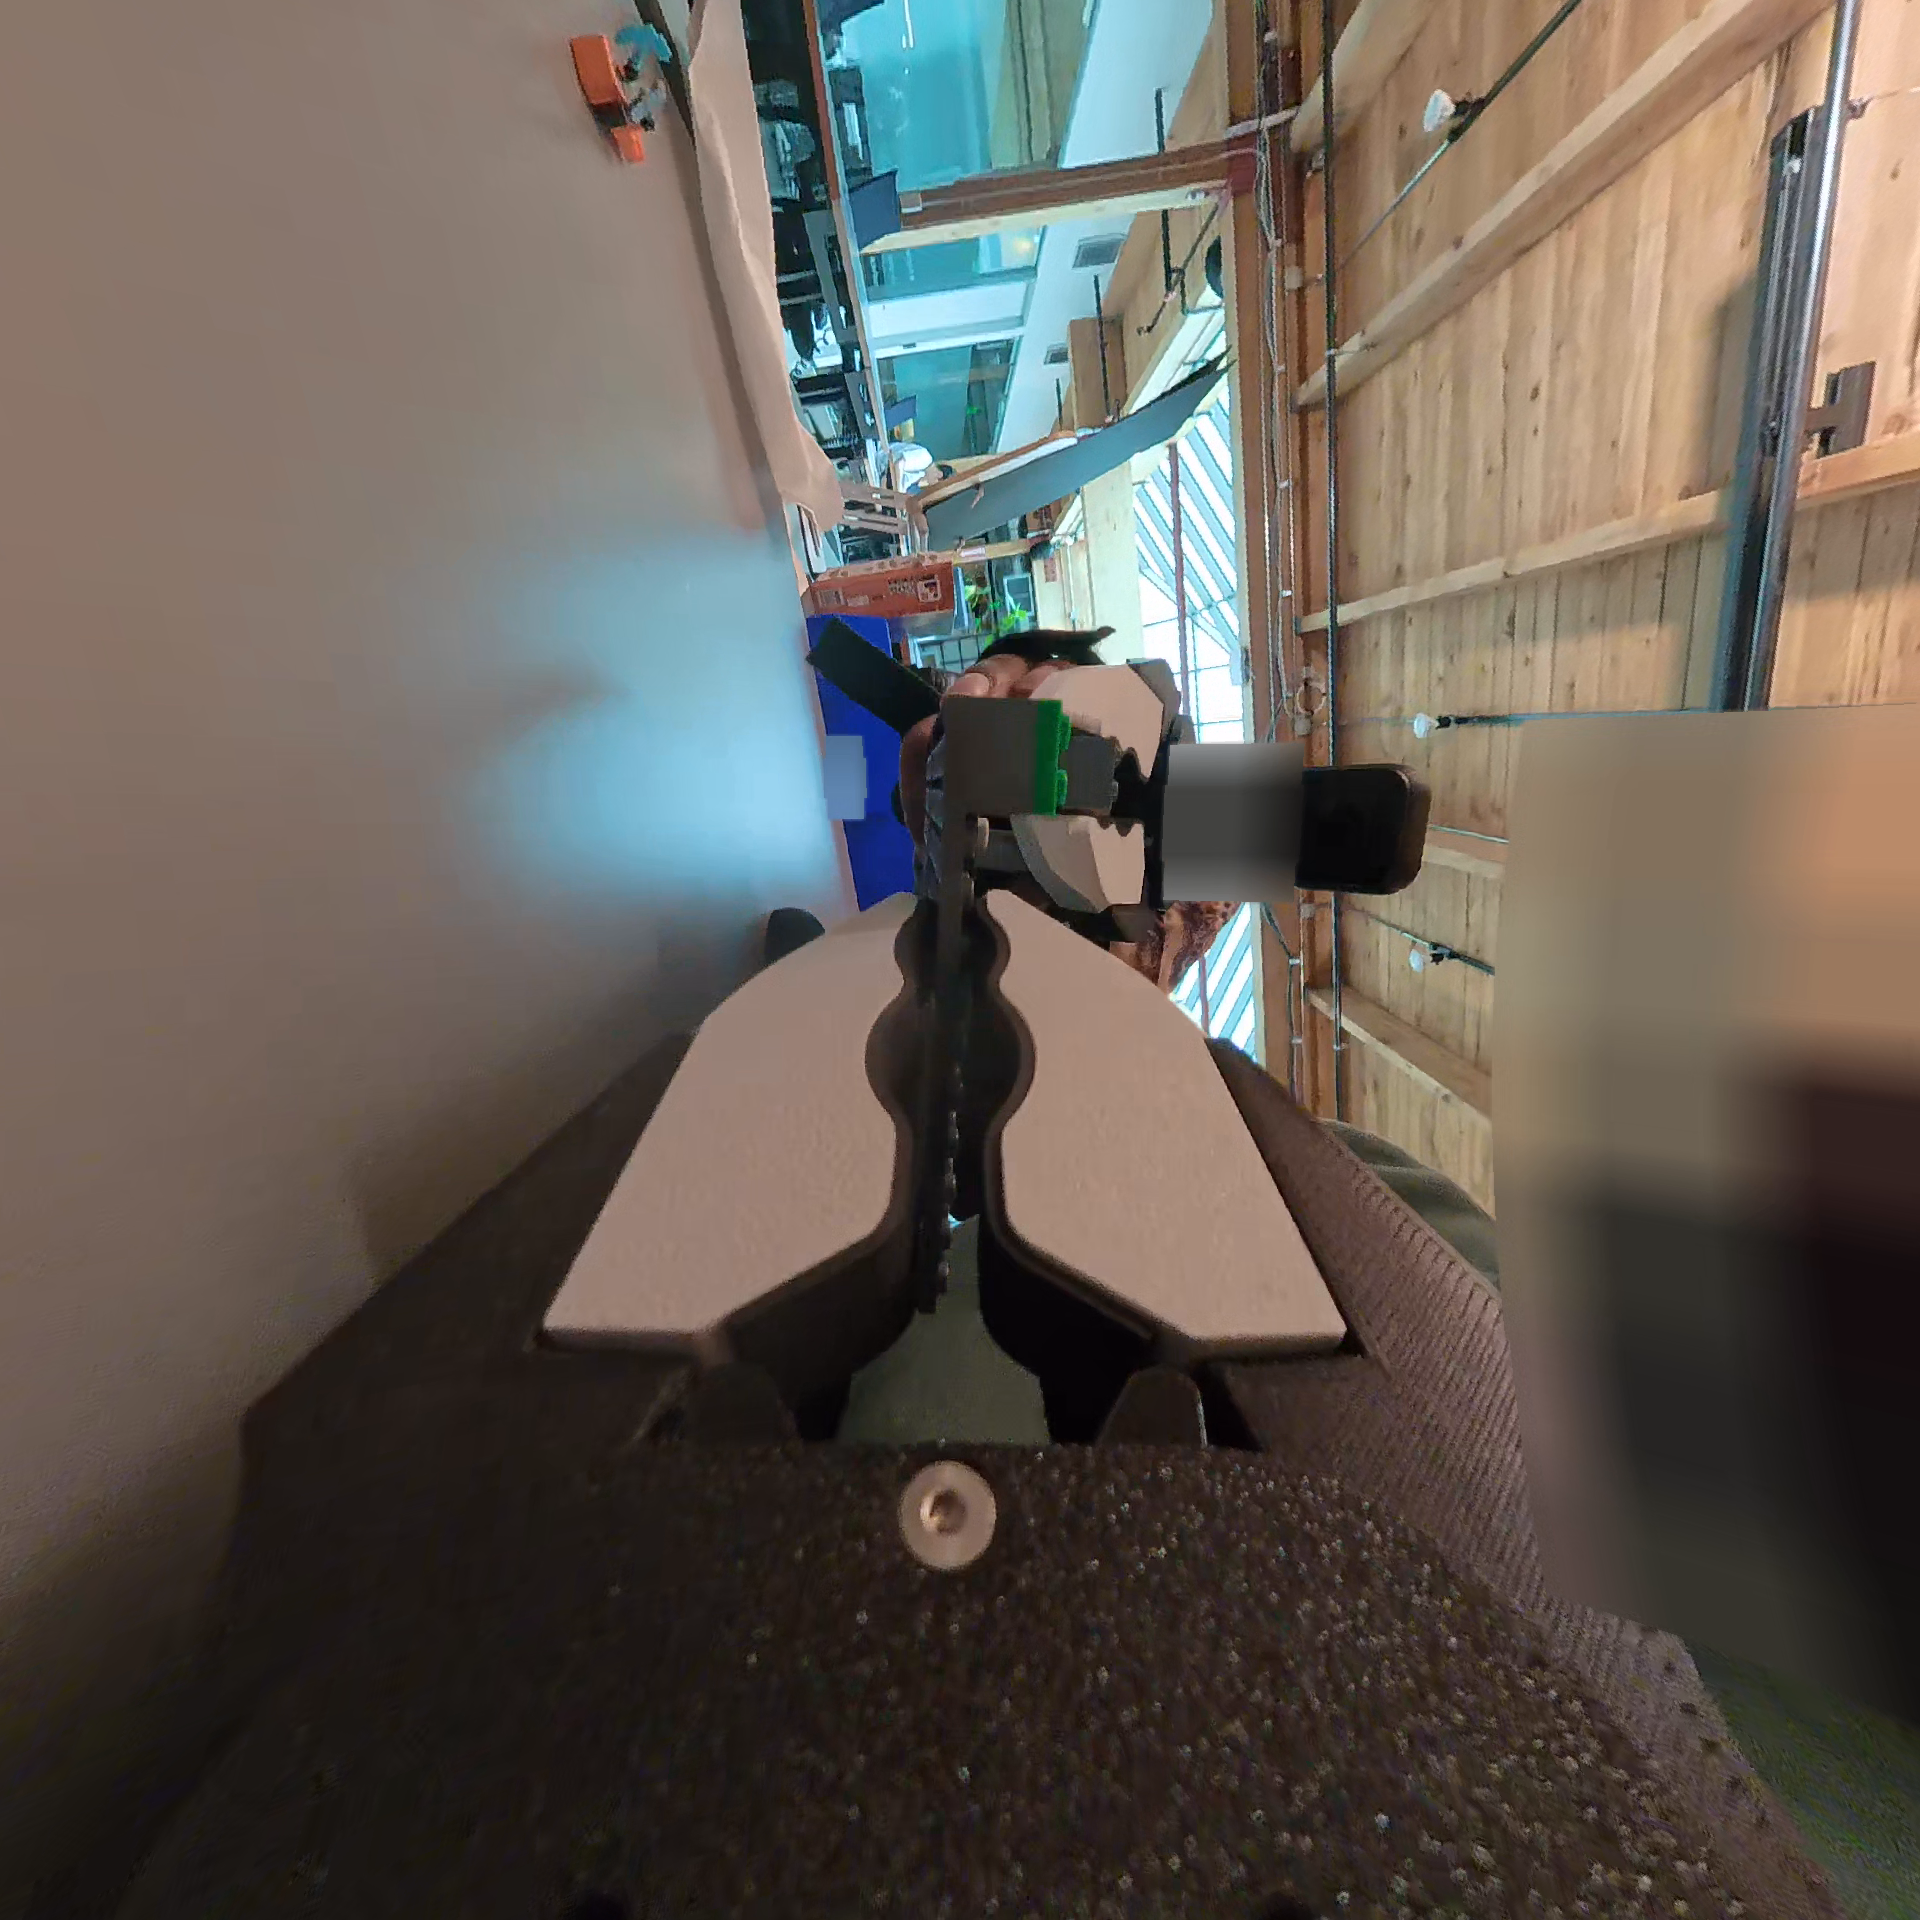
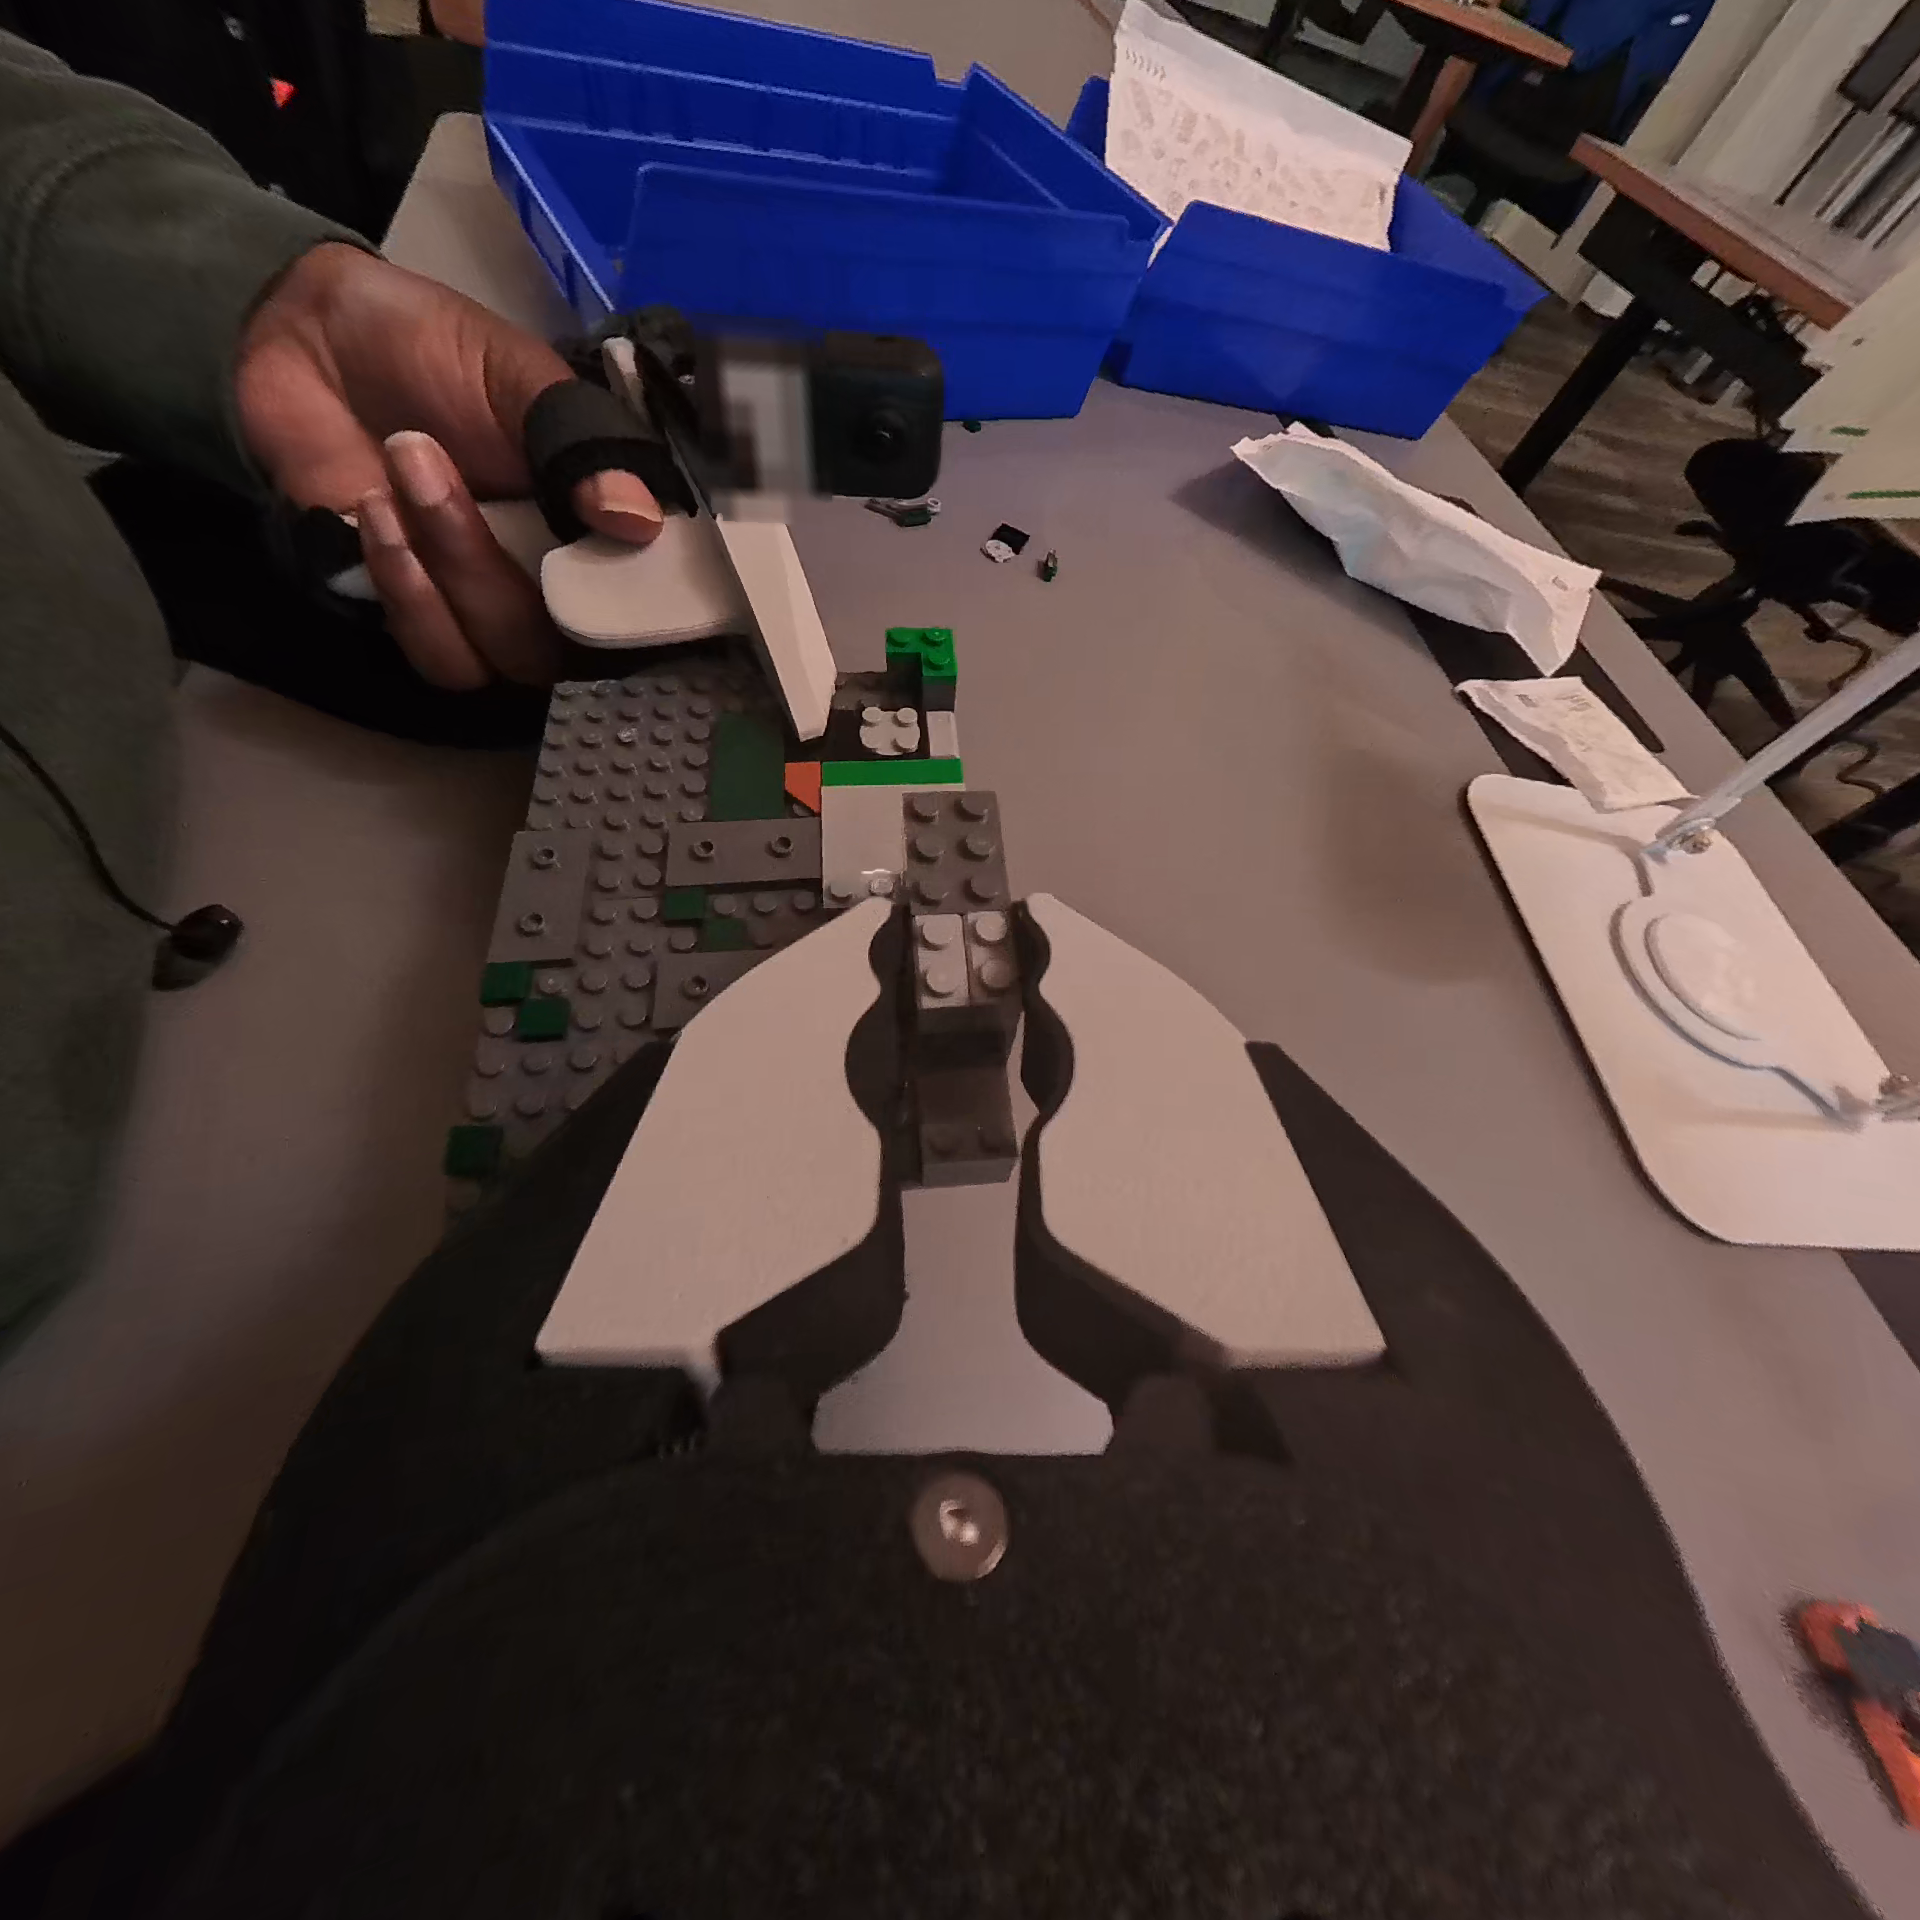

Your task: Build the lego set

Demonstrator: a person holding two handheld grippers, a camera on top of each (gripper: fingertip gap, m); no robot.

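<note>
Lego baseplate [image 2: 613,883], dark grey and studded, fills centre frame on the grey table [image 2: 1195,727], its far edge clamped edge-on by the left gripper [image 2: 800,717]. Right gripper [image 2: 961,940], lower centre, is closed on a grey brick stack [image 2: 961,997] at the plate's right side. Green bricks [image 2: 923,652] sit at the far corner.

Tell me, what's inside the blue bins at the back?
The blue bins look mostly empty from here, with white crumpled paper sticking out of the right one. Their front walls hide the bottoms, so small pieces could be lying unseen.
</note>
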